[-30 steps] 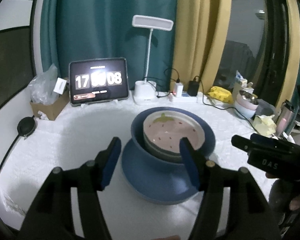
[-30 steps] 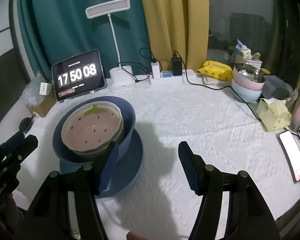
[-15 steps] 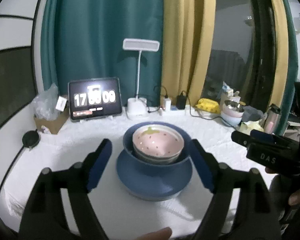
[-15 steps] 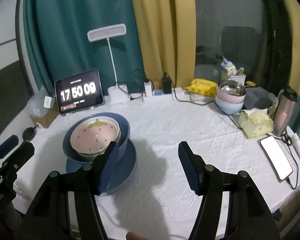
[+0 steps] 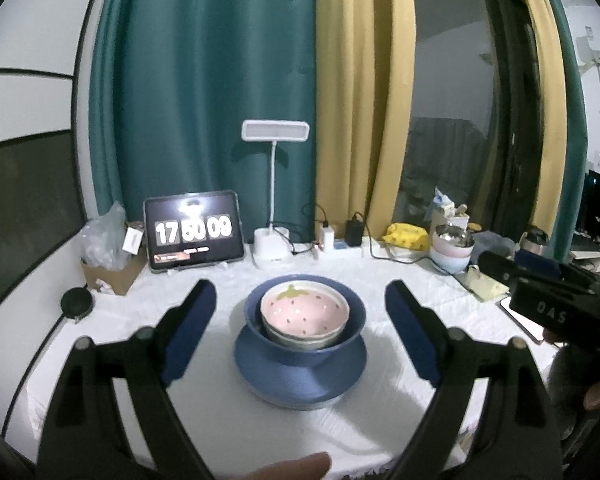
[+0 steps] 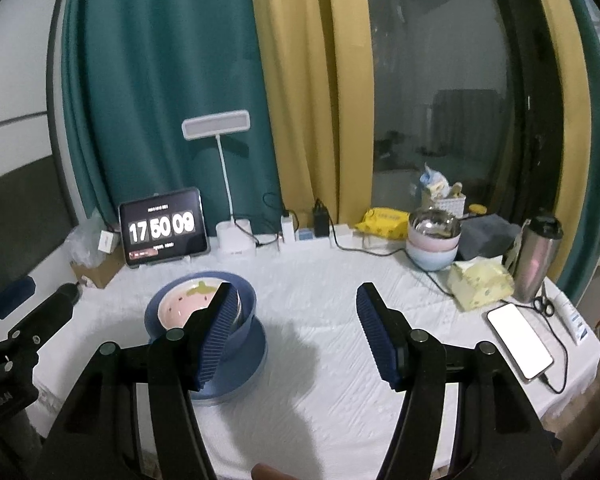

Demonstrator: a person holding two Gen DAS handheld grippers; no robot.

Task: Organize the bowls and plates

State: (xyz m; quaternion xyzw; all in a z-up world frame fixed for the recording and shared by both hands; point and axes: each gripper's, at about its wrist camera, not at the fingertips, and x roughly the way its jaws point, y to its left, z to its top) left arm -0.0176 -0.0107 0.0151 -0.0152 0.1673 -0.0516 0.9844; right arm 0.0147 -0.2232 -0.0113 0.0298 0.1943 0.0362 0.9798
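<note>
A pink strawberry-patterned bowl [image 5: 305, 314] sits nested inside a blue bowl [image 5: 352, 320], which stands on a blue plate [image 5: 300, 380] on the white tablecloth. The stack also shows in the right wrist view: pink bowl [image 6: 180, 306], blue bowl [image 6: 246, 320], blue plate [image 6: 244, 368]. My left gripper [image 5: 300, 320] is open and empty, drawn back with the stack framed between its fingers. My right gripper [image 6: 294, 320] is open and empty, to the right of the stack; its left finger [image 6: 216, 336] overlaps the bowls in view.
A tablet clock [image 5: 194, 230], desk lamp [image 5: 274, 200], power strip and cardboard box [image 5: 114, 272] line the back edge. Stacked pastel bowls [image 6: 434, 244], a tissue pack [image 6: 480, 284], a steel tumbler [image 6: 538, 256], a phone [image 6: 520, 340] and scissors lie at the right.
Both grippers have pulled back and up from the stacked bowls, so the table looks farther away. The left gripper's jaws have opened wider. The stack has not moved.
</note>
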